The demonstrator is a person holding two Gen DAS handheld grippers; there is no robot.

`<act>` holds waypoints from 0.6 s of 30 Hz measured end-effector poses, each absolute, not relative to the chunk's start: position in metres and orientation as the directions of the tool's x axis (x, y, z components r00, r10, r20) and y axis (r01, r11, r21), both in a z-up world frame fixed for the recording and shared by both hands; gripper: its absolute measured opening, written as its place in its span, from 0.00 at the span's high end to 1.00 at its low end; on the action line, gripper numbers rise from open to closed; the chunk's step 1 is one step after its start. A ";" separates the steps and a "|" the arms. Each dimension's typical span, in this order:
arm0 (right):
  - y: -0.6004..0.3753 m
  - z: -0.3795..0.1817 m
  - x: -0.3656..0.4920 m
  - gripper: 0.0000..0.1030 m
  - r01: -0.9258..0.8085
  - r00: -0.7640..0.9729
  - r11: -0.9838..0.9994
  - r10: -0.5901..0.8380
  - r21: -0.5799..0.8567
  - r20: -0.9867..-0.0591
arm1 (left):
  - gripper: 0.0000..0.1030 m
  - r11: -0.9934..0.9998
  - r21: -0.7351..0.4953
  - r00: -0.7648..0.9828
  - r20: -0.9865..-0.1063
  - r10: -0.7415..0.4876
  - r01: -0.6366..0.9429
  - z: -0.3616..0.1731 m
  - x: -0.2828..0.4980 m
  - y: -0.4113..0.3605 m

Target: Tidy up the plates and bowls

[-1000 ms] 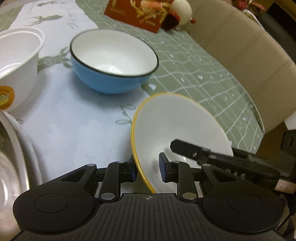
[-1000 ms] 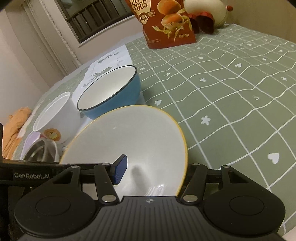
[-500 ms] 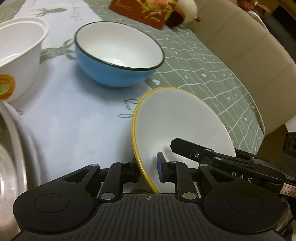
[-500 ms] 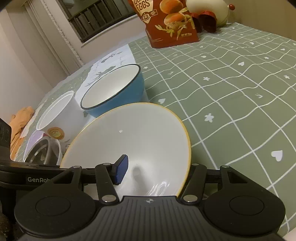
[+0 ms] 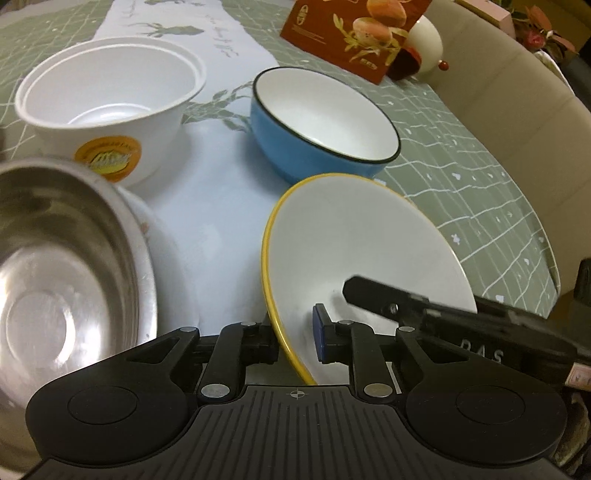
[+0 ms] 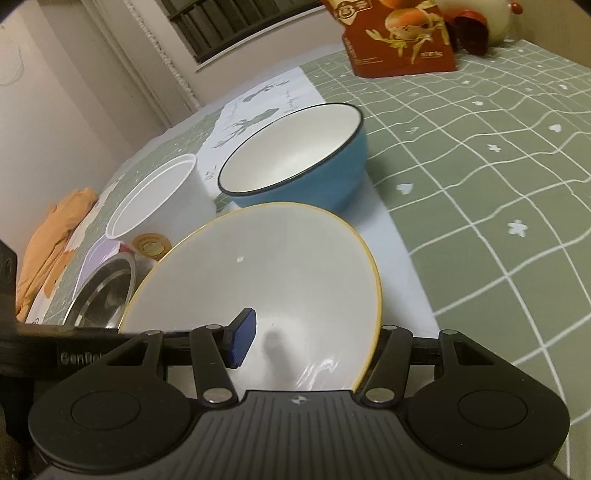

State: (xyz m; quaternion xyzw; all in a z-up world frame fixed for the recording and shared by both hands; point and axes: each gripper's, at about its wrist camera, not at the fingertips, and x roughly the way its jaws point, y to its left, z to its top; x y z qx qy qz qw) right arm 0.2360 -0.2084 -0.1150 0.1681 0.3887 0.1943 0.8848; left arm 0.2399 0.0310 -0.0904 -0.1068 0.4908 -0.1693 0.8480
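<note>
Both grippers hold the white shallow bowl with a yellow rim [image 5: 354, 243], tilted above the bench [image 6: 498, 192]. The left gripper [image 5: 295, 336] has just been closing its jaws and now pinches the bowl's near-left rim wall. The right gripper [image 6: 310, 339] has its jaws clamped across the near rim, one blue pad inside, the other finger outside.

Only the left wrist view shows the interior of the stainless steel bowl [image 5: 62, 280] at 9 o'clock and the beige padded seat back [image 5: 517, 122] at 2 o'clock. Only the right wrist view shows the dark barred window [image 6: 236, 26] at 12 o'clock and crumpled orange cloth [image 6: 51, 236] at 9 o'clock.

The blue bowl with a black rim [image 5: 321, 122] stands just beyond the held bowl; the white plastic tub [image 5: 110, 103] bears an orange round sticker, unreadable. "GenRo" shows on the left gripper's arm. The red-brown food carton [image 6: 399, 44] shows buns; its text is illegible.

The bench carries a green grid-patterned cloth with a pale deer-printed runner [image 5: 207, 206].
</note>
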 end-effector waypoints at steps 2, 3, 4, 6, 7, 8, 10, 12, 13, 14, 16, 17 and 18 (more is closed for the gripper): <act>-0.205 -0.114 0.237 0.46 -0.217 0.623 0.872 0.469 0.438 -0.626 | 0.82 0.920 -0.350 0.462 -0.795 -0.392 0.178 -0.091 0.239 0.032; -0.204 -0.114 0.238 0.46 -0.218 0.623 0.874 0.467 0.434 -0.628 | 0.82 0.920 -0.350 0.463 -0.795 -0.391 0.176 -0.091 0.238 0.032; -0.203 -0.114 0.238 0.46 -0.218 0.623 0.875 0.465 0.431 -0.629 | 0.82 0.920 -0.351 0.464 -0.795 -0.392 0.176 -0.091 0.239 0.033; -0.201 -0.115 0.239 0.46 -0.217 0.623 0.879 0.460 0.425 -0.633 | 0.82 0.922 -0.345 0.466 -0.795 -0.388 0.178 -0.091 0.238 0.032; -0.201 -0.115 0.239 0.46 -0.217 0.623 0.880 0.458 0.422 -0.634 | 0.82 0.923 -0.340 0.468 -0.796 -0.385 0.180 -0.092 0.238 0.032; -0.200 -0.115 0.238 0.46 -0.218 0.624 0.881 0.457 0.420 -0.634 | 0.82 0.924 -0.337 0.469 -0.796 -0.382 0.181 -0.092 0.238 0.032; -0.200 -0.115 0.238 0.46 -0.220 0.624 0.882 0.456 0.418 -0.635 | 0.82 0.926 -0.331 0.474 -0.795 -0.378 0.183 -0.092 0.238 0.031; -0.200 -0.115 0.238 0.46 -0.222 0.624 0.882 0.456 0.415 -0.635 | 0.82 0.928 -0.324 0.479 -0.795 -0.372 0.183 -0.092 0.237 0.029; -0.200 -0.115 0.238 0.46 -0.224 0.625 0.883 0.454 0.412 -0.634 | 0.82 0.929 -0.319 0.482 -0.794 -0.369 0.185 -0.092 0.236 0.028; -0.199 -0.115 0.237 0.46 -0.226 0.627 0.885 0.453 0.408 -0.634 | 0.82 0.931 -0.315 0.486 -0.794 -0.366 0.186 -0.091 0.235 0.027; -0.199 -0.116 0.236 0.46 -0.229 0.629 0.887 0.448 0.400 -0.635 | 0.82 0.933 -0.308 0.491 -0.793 -0.361 0.189 -0.091 0.234 0.025; -0.199 -0.116 0.236 0.46 -0.230 0.631 0.889 0.446 0.396 -0.635 | 0.82 0.933 -0.305 0.494 -0.792 -0.359 0.189 -0.091 0.234 0.025; -0.199 -0.116 0.235 0.46 -0.230 0.632 0.889 0.445 0.395 -0.635 | 0.82 0.935 -0.301 0.497 -0.791 -0.356 0.190 -0.091 0.233 0.025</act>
